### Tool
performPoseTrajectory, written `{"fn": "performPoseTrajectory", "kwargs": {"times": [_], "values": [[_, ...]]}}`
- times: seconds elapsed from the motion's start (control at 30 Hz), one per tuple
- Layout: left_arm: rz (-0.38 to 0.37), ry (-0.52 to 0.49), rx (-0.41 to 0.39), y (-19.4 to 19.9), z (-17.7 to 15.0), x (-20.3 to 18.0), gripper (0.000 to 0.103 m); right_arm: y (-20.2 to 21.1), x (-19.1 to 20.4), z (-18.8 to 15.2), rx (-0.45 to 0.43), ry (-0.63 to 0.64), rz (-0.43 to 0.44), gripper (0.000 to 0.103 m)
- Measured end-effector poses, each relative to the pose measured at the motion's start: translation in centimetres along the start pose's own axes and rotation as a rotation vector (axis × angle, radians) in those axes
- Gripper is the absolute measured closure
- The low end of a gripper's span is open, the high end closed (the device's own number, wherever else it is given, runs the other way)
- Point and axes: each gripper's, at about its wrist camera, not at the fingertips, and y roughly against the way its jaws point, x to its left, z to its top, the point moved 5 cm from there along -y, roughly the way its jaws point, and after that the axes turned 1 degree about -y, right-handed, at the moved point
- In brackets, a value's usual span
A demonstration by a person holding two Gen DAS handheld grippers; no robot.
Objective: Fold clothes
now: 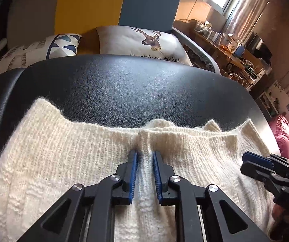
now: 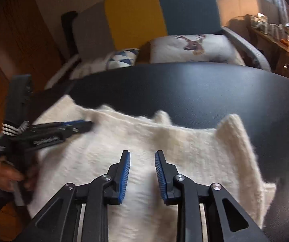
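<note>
A black leather-textured table (image 1: 124,86) carries a cream knitted sweater (image 1: 63,157) spread over its near half, the ribbed far edge bunched into soft peaks and a raised ridge of knit running toward the camera; beyond the table sit a deer-print cushion (image 1: 144,40) and a triangle-patterned cushion (image 1: 63,44) on a yellow-and-blue chair (image 1: 124,2); the left gripper (image 1: 145,157) lies low over the sweater, its blue-padded jaws parted narrowly with the ridge between them, whether they pinch it cannot be told; the right gripper (image 2: 142,157) hovers over flat knit, jaws apart, holding nothing.
</note>
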Motion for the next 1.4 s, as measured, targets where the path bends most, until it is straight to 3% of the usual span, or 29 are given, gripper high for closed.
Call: {"fn": "performPoseTrajectory", "kwargs": {"times": [0.07,0.2,0.33,0.47,0.7,0.77,0.83,1.03,1.13,1.23,1.4], "values": [[0.006,-0.011,0.003,0.0,0.0,-0.2,0.083,-1.4,1.9,0.6,0.043,0.073,-0.009,0.074],[-0.010,-0.001,-0.008,-0.1,-0.3,-0.2,0.082,-5.5,2.0,0.2,0.135,0.139,-0.141,0.075],[-0.052,0.053,-0.019,-0.1,-0.7,0.4,0.082,-4.2,1.6,-0.8,0.114,0.081,-0.108,0.075],[-0.018,0.014,-0.021,0.4,-1.7,-0.6,0.082,-2.9,1.3,-1.7,0.092,0.023,-0.076,0.074],[-0.024,0.008,-0.011,2.3,-4.5,-1.9,0.081,-0.6,0.6,-3.3,0.055,-0.079,-0.018,0.073],[0.000,0.022,-0.001,3.2,-4.3,-1.8,0.080,2.4,0.2,-3.7,0.005,-0.110,0.053,0.072],[0.015,0.041,-0.016,4.8,-4.1,-1.7,0.072,6.3,-0.5,-4.4,-0.053,-0.113,0.164,0.066],[-0.041,0.019,-0.059,9.5,-4.7,-4.5,0.056,15.4,-6.7,-10.9,-0.039,-0.146,0.310,0.041],[-0.082,-0.046,-0.032,9.8,-6.0,-7.8,0.055,17.0,-9.4,-14.3,0.012,-0.189,0.374,0.027],[-0.119,-0.091,0.012,8.5,-7.1,-11.3,0.055,17.1,-11.5,-15.9,0.000,-0.247,0.440,0.027],[-0.142,-0.138,0.074,5.6,-7.5,-15.6,0.055,15.6,-14.6,-15.1,-0.034,-0.358,0.548,0.027]]}}
